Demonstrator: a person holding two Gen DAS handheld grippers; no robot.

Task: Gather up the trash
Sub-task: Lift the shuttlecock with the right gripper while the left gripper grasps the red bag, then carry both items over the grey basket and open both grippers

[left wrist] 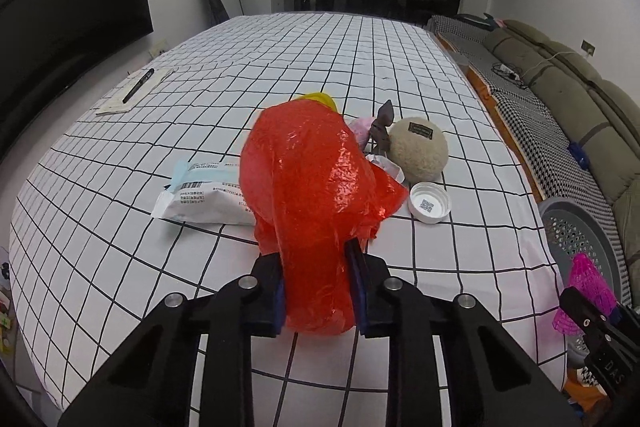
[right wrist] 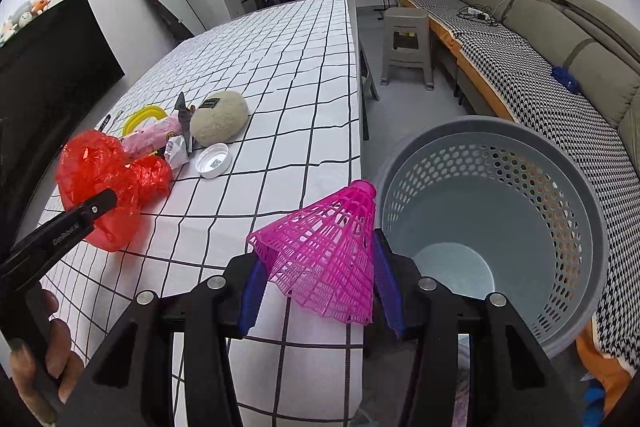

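Note:
My left gripper [left wrist: 316,283] is shut on a crumpled red plastic bag [left wrist: 312,187], held just above the checked tablecloth [left wrist: 200,131]; the bag also shows in the right wrist view [right wrist: 104,183]. My right gripper [right wrist: 320,287] is shut on a pink plastic shuttlecock [right wrist: 328,247], held over the table's right edge beside the grey perforated waste basket [right wrist: 496,227]. The shuttlecock [left wrist: 588,291] and basket [left wrist: 580,235] also show in the left wrist view. On the table lie a white bottle cap [left wrist: 429,203], a white wipes packet [left wrist: 200,195] and a crumpled wrapper [right wrist: 176,149].
A beige fluffy ball [left wrist: 418,151], a pink packet [right wrist: 150,139], a yellow ring [right wrist: 144,117] and a pen on paper [left wrist: 138,85] lie on the table. A grey stool [right wrist: 408,43] and a sofa [right wrist: 560,39] stand to the right.

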